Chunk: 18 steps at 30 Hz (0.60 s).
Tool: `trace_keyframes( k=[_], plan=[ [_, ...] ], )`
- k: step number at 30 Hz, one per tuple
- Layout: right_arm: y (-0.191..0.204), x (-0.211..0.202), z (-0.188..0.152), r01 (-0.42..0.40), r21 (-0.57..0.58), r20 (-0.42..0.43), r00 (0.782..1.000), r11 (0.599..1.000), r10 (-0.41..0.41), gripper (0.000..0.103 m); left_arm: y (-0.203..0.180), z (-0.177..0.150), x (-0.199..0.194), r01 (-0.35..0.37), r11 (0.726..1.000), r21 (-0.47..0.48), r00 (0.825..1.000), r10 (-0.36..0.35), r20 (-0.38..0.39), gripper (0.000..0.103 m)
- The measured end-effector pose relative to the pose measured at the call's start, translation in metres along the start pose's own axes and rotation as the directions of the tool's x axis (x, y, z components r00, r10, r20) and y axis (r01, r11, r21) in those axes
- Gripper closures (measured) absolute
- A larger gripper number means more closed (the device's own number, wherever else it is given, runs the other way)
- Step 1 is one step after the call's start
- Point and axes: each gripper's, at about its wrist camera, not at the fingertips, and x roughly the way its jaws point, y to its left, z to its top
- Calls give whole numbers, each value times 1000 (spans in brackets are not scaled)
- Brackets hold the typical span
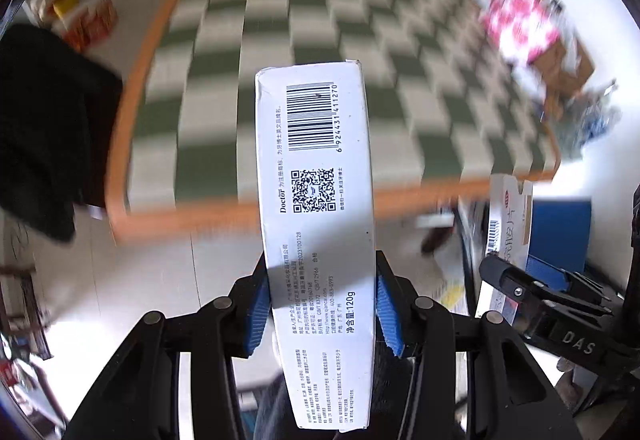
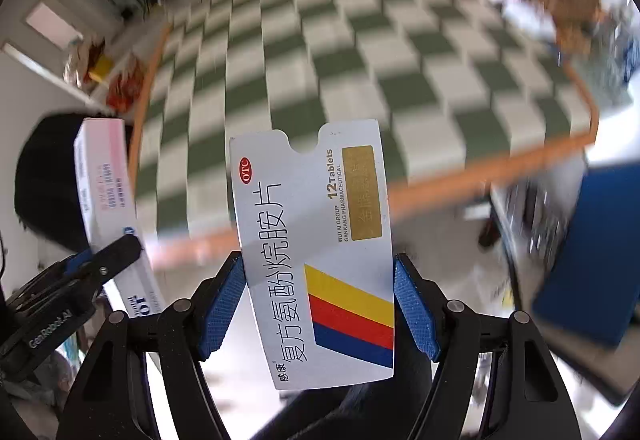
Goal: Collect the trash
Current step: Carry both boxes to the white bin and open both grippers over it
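Note:
My left gripper (image 1: 322, 304) is shut on a long white toothpaste box (image 1: 316, 199) with a barcode and QR code, held up in the air. My right gripper (image 2: 318, 304) is shut on a white tablet box (image 2: 316, 240) with yellow, red and blue stripes. In the left wrist view the right gripper (image 1: 532, 288) and its tablet box (image 1: 508, 215) show at the right. In the right wrist view the left gripper (image 2: 80, 272) and the toothpaste box (image 2: 108, 195) show at the left. Both are above a green and white checkered mat (image 1: 320, 19).
The mat has an orange border (image 1: 136, 91). A black round object (image 1: 40, 127) is at the left. A pink and white patterned item (image 1: 520, 23) and a cardboard box (image 1: 564, 67) lie at the right of the mat. A blue object (image 2: 592, 256) stands at the right.

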Motion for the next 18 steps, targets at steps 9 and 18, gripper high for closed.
trace_keyframes(
  k=[9,18],
  plan=[
    [-45,144,-110,-19,68,-258,965,997,36,28,53,-76,193,14,987,-162,955,-61,-291,60],
    [-108,387,-163,-59,155,-390,914,986,116,28,110,-105,413,25,955,-297,892,-156,-425,57]
  ],
)
